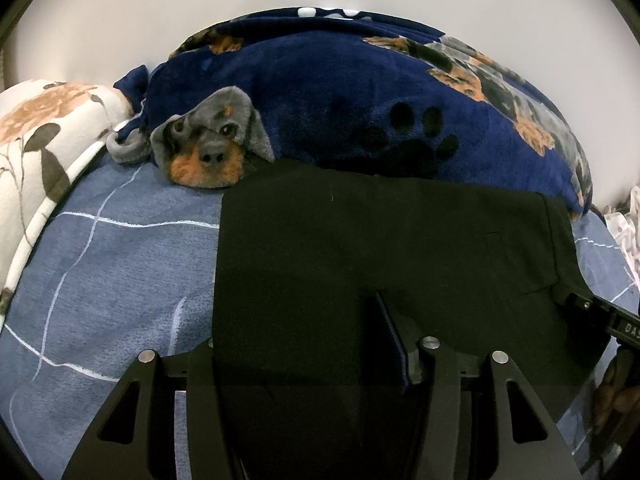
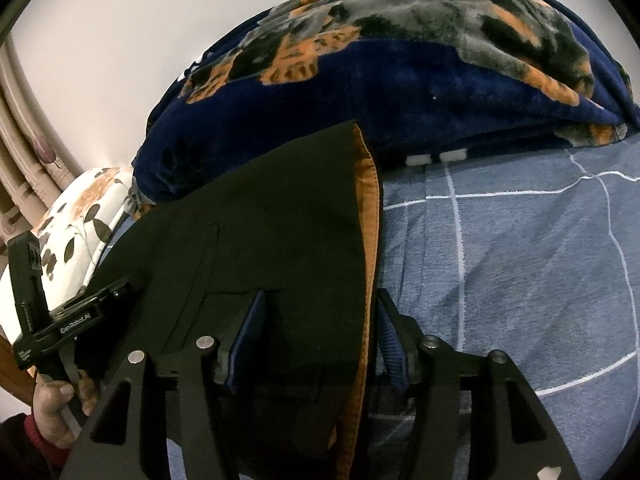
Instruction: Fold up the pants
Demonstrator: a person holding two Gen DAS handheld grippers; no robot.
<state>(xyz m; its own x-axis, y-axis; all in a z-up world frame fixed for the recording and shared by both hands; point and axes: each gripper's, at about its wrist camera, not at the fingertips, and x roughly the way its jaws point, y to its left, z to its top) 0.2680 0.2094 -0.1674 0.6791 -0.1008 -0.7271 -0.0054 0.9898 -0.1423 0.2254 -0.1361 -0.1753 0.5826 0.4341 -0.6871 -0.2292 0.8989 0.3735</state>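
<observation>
The black fabric pants (image 1: 360, 240) are laid flat on the blue bed sheet with thin white grid lines (image 1: 112, 264), their far edge touching a navy plush blanket printed with dogs and paw marks (image 1: 340, 92). A smooth, uncreased surface is shown, with a stitched pocket outline visible and an orange-brown lining (image 2: 366, 216) exposed along the right edge. The near edge is draped over the left gripper (image 1: 308, 344), whose jaws are seen parted with cloth between them. The lined edge is straddled by the right gripper (image 2: 320, 332), parted, pads not pressing.
</observation>
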